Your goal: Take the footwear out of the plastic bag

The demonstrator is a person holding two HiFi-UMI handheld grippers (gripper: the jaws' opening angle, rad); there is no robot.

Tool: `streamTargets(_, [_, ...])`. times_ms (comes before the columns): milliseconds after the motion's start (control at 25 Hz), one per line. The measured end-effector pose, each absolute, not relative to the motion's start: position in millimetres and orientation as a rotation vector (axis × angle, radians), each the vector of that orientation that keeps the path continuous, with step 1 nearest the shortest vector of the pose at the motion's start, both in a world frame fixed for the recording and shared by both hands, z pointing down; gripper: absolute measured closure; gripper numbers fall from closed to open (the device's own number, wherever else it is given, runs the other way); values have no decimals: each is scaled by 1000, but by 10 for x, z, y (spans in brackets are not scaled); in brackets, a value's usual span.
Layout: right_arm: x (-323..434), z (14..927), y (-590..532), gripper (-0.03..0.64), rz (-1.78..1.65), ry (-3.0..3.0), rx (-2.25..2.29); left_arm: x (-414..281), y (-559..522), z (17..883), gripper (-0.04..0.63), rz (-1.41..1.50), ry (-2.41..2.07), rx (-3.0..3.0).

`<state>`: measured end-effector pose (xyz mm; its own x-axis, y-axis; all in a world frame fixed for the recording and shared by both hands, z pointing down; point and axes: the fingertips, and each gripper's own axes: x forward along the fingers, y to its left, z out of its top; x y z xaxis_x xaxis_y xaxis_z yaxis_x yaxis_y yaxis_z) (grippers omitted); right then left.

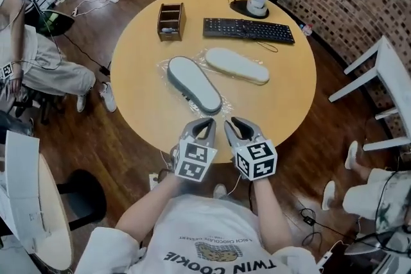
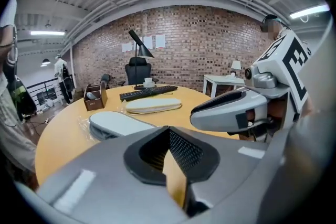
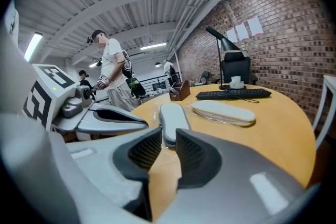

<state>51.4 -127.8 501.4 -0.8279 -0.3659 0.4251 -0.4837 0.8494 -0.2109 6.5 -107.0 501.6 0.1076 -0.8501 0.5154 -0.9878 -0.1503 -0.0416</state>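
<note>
Two slippers lie sole-up on the round wooden table (image 1: 282, 106), each in clear plastic. The grey slipper (image 1: 192, 83) (image 2: 113, 123) (image 3: 173, 118) is nearer me, and its plastic bag (image 1: 164, 67) shows round its far end. The pale slipper (image 1: 236, 65) (image 2: 153, 105) (image 3: 223, 111) lies beyond it. My left gripper (image 1: 204, 128) (image 2: 168, 131) and right gripper (image 1: 239, 130) (image 3: 167, 136) hover side by side at the table's near edge, just short of the grey slipper. Both are open by a narrow gap, with only bare table showing between the pads.
A black keyboard (image 1: 248, 29), a wooden box (image 1: 171, 21) and a lamp base with a cup (image 1: 255, 7) sit at the far side. White furniture (image 1: 385, 83) stands to the right. One person sits at the left (image 1: 38, 67), another's legs show at the right (image 1: 379, 192).
</note>
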Motion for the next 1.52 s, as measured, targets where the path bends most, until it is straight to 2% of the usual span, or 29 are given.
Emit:
streamTargets(400, [900, 4878, -561, 570, 420, -2710, 443, 633, -429, 4775, 589, 554, -1932, 1991])
streamTargets(1000, [949, 4502, 423, 601, 369, -2784, 438, 714, 601, 4600, 589, 430, -2001, 1895])
streamTargets(1520, [1436, 4152, 1566, 615, 347, -2816, 528, 1069, 1770, 4308, 589, 350, -2049, 1906])
